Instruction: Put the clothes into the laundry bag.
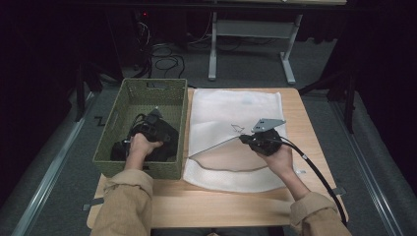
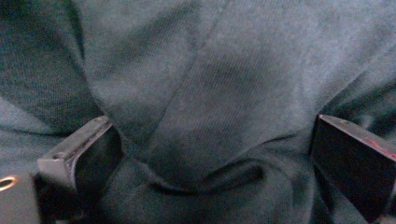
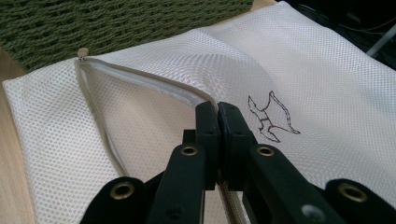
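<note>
A green woven basket (image 1: 110,125) stands at the table's left and holds a dark teal garment (image 1: 118,150). My left gripper (image 1: 153,124) is down inside the basket. In the left gripper view its jaws stand wide apart, open (image 2: 215,154), with a fold of the garment (image 2: 210,70) bulging between them. A white mesh laundry bag (image 1: 231,105) lies to the right of the basket. My right gripper (image 1: 246,139) is shut on the upper zipper edge of the bag's mouth and holds it lifted. In the right gripper view the jaws (image 3: 217,112) pinch the zipper edge (image 3: 140,77).
The wooden table (image 1: 221,206) has bare room in front of the bag and basket. The basket wall (image 3: 93,23) sits right beside the bag's mouth. A small animal outline (image 3: 273,116) is drawn on the bag. A desk frame and cables stand on the floor beyond.
</note>
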Demonstrator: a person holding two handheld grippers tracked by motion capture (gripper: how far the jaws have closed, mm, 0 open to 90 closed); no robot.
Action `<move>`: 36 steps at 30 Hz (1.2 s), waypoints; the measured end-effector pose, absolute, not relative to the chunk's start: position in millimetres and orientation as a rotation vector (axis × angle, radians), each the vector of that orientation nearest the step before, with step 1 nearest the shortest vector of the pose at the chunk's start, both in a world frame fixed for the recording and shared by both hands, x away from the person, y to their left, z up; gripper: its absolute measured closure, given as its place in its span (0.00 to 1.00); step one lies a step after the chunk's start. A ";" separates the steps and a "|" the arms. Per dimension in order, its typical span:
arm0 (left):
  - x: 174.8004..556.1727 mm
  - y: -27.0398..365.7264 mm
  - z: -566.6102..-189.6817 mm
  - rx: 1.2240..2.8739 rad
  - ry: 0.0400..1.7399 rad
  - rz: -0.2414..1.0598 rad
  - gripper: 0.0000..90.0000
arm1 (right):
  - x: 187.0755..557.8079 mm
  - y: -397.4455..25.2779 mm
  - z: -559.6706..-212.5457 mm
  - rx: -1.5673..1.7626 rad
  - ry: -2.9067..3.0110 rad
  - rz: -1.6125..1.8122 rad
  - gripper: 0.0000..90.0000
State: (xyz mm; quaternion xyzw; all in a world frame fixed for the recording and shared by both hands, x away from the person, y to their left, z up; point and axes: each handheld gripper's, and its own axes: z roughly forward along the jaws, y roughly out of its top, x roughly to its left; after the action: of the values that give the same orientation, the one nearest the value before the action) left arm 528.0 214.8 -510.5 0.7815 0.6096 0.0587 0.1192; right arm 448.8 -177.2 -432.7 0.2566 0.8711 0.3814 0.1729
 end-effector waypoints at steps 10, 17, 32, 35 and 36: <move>526.3 211.8 -512.0 2.342 1.786 0.261 0.23 | 447.8 -176.1 -433.6 0.740 2.472 1.072 0.98; 526.4 211.8 -509.6 2.334 1.808 0.248 0.31 | 447.7 -176.5 -434.1 0.724 2.477 1.066 0.98; 525.6 223.1 -502.2 2.286 1.880 0.236 0.68 | 448.4 -177.6 -434.8 0.725 2.472 1.075 0.98; 526.1 223.0 -499.5 2.281 1.894 0.230 0.75 | 448.4 -177.7 -434.5 0.739 2.476 1.071 0.98; 526.2 222.4 -498.7 2.284 1.895 0.230 0.76 | 448.6 -177.4 -434.7 0.739 2.475 1.070 0.98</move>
State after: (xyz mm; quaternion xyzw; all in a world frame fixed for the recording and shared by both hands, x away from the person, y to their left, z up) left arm 526.2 222.4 -498.7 0.7647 0.6344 0.0771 0.0821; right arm 448.6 -177.4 -434.7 0.2604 0.8721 0.3770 0.1719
